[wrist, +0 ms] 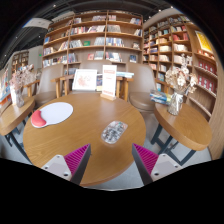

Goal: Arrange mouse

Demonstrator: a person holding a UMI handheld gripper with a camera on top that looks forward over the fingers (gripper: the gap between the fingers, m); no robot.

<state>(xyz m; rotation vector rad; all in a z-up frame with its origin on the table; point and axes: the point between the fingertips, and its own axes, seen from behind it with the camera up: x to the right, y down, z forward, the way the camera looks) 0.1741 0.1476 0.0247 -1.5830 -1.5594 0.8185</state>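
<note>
A mouse (114, 131) with a grey patterned shell lies on the round wooden table (85, 150), a little ahead of my fingers and between their lines. A white mouse mat (56, 112) with a red wrist rest (38, 119) lies on the table's far left part. My gripper (111, 161) is open and empty, held above the table's near edge. Its two fingers with magenta pads (77, 157) stand wide apart, nothing between them.
Bookshelves (95, 40) line the back and right walls. A wooden bench with display cards (96, 80) stands beyond the table. A second wooden table (178, 120) with a vase of flowers (177, 85) is at the right; another table (12, 113) is at the left.
</note>
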